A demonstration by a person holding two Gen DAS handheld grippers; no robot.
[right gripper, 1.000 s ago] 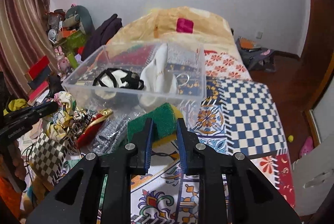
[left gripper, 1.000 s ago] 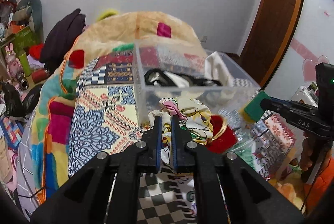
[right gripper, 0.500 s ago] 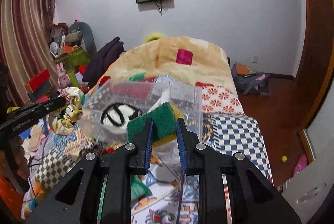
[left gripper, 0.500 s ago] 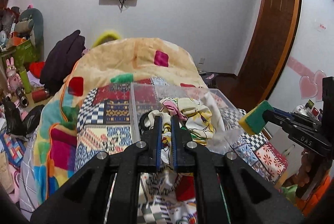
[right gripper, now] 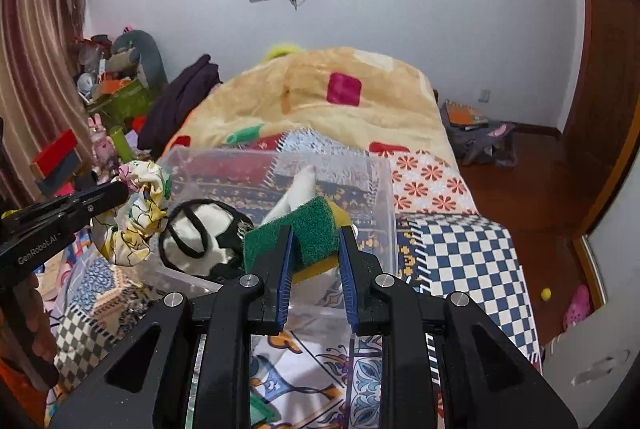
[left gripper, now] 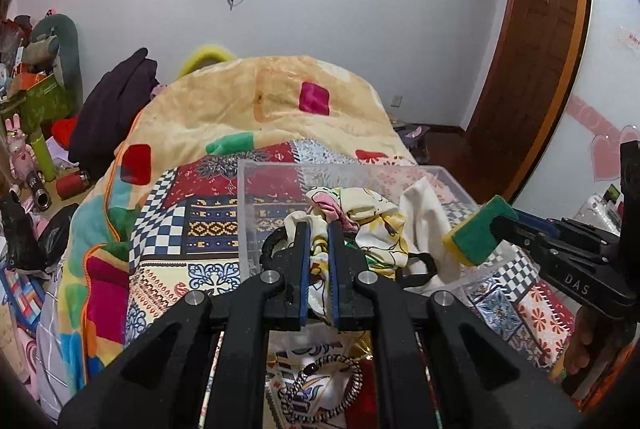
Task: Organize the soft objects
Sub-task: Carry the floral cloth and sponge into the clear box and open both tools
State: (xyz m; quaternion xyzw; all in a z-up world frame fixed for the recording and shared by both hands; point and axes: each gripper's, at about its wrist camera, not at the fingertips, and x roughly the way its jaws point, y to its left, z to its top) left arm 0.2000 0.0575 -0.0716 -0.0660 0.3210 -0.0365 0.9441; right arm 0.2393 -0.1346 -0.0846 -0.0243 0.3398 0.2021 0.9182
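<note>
My left gripper [left gripper: 318, 229] is shut on a floral yellow cloth [left gripper: 372, 217] and holds it over the near left part of a clear plastic bin [left gripper: 256, 189] on the bed. My right gripper [right gripper: 314, 233] is shut on a green and yellow sponge [right gripper: 304, 229] and holds it above the bin's near right edge [right gripper: 390, 213]. The sponge also shows in the left wrist view [left gripper: 476, 235], and the cloth shows in the right wrist view [right gripper: 138, 205]. In the bin lie a black and white cloth item [right gripper: 204, 241] and a white cloth [right gripper: 298, 189].
The bin sits on a patterned bedspread [left gripper: 168, 229] under a piled orange blanket [left gripper: 272, 97]. Red and gold fabric [left gripper: 328, 381] lies below my left gripper. Toys and clutter [right gripper: 116, 85] stand left of the bed. A wooden door [left gripper: 528, 69] is at right.
Both grippers rose and moved forward toward the bin with their loads. The cloth and the sponge now hang over the bin's near side.
</note>
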